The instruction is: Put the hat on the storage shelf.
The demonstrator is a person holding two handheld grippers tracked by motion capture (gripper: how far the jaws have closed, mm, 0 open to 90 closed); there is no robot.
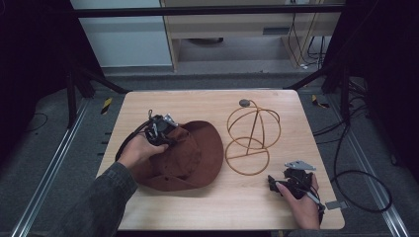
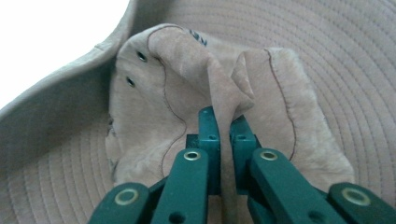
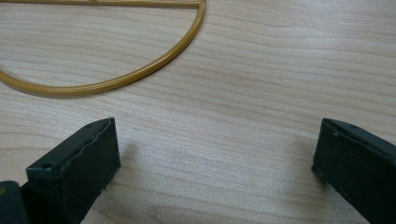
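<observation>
Hat, brown suede, wide stitched brim: lies on the pale wooden table, left of centre, crown crumpled, brim spreading toward the gold wire dome-shaped hat stand beside it. My left gripper, wrist angled over the hat, pinches a crown fold. My right gripper rests low near the table's front right corner, jaws wide apart.
</observation>
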